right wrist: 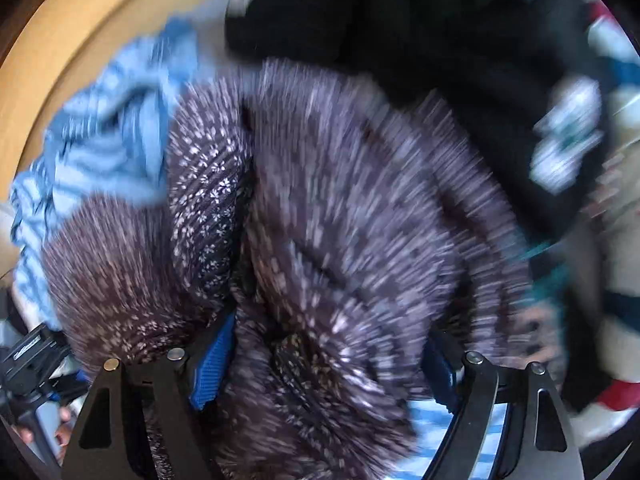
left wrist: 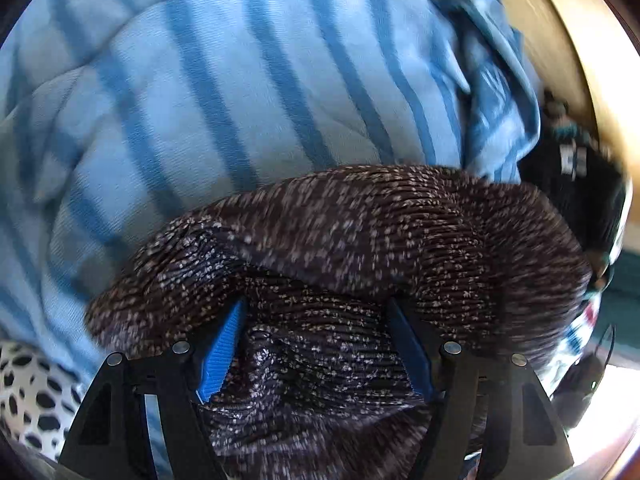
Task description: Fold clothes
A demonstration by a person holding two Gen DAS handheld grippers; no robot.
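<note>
Brown speckled knit garment (left wrist: pixel 340 248) is bunched up between both grippers, left gripper (left wrist: pixel 316 344) and right gripper (right wrist: pixel 328 356), fingers spread wide around folds, grip unclear. Blue striped cloth (left wrist: pixel 208 92) lies underneath, far left.

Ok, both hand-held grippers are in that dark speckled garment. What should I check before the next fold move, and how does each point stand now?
1. Left hand-held gripper has speckled garment between its fingers: ok, fabric fills the gap, jaws wide.
2. Right hand-held gripper likewise: ok, garment bunched between its fingers.
3. Firm clamp on either side: cannot tell.
4. Garment spread flat for folding: not ok, it is crumpled.
5. Only one garment caught: cannot tell; striped blue cloth shows by the right fingers.
6. Picture sharp enough to judge: not ok, right view is blurred.
</note>
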